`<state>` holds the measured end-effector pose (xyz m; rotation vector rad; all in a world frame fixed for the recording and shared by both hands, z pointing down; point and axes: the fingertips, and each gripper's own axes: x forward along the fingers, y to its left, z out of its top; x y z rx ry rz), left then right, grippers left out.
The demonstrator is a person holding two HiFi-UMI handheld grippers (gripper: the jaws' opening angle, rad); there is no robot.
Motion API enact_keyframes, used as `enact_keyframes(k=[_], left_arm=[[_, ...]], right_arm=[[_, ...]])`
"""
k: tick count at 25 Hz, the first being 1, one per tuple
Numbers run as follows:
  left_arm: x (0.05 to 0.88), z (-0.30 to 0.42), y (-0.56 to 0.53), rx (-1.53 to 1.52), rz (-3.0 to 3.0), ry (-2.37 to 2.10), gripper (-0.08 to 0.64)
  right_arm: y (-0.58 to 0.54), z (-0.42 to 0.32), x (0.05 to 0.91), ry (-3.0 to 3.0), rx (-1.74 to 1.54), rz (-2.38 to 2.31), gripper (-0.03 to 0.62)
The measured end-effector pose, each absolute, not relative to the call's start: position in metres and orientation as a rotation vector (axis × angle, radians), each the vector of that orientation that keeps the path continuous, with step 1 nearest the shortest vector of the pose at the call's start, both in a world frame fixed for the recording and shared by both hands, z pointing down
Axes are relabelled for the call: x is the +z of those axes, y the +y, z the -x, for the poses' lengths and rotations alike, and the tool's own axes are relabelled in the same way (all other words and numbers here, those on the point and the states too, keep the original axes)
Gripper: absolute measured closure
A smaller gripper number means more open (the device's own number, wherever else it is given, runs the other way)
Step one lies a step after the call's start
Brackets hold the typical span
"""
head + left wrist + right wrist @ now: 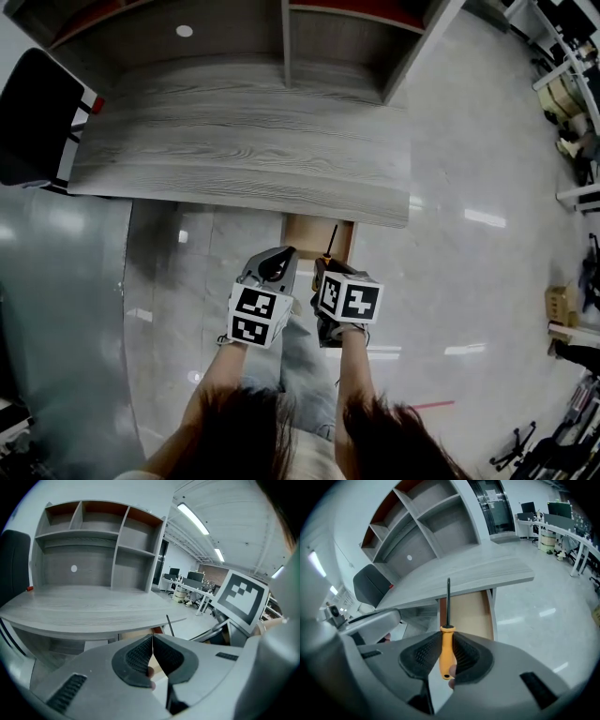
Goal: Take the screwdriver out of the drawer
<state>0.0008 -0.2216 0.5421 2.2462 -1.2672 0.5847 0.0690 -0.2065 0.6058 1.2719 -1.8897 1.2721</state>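
right gripper point(448, 645) pinches the orange-handled screwdriver point(447, 654), left gripper point(152, 654) jaws pressed together; i would lift it clear of the wooden drawer point(472, 613).

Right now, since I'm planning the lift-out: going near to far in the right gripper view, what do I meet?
The screwdriver held in the jaws → open drawer → desk top → shelf unit.

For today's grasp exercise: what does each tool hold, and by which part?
Right tool grips the screwdriver by its orange handle; left tool is shut on nothing.
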Motion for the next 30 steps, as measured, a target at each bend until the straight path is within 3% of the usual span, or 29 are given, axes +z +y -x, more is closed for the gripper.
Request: enact_keyframes(k=[30], left_arm=[[0.415, -0.001, -0.144, 0.501, -2.451, -1.261, 0.543]], right_arm=[[-0.142, -0.067, 0.460, -2.158, 0.879, -1.477, 0.505]])
